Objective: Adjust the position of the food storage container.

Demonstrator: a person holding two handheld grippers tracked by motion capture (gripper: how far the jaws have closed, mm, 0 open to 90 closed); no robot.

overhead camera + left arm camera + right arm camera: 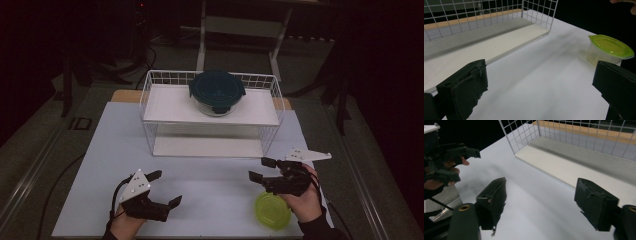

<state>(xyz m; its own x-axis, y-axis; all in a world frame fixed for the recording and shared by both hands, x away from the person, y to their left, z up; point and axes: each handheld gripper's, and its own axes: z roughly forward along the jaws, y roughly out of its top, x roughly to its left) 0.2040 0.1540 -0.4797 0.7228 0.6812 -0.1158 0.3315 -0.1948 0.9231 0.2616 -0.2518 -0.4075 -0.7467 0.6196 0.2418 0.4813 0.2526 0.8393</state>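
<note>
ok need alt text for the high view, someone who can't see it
A person's two hands each hold an open black gripper, left gripper and right gripper, above a white table. A green-lidded container sits under the right hand, and a dark-lidded bowl rests on a white wire rack.

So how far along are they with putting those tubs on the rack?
Done: the dark-lidded container sits on the wire rack's top shelf. In hand: nothing; the left hand-held gripper and right hand-held gripper are both open. Left: the green-lidded tub by the right hand, probably next.
</note>
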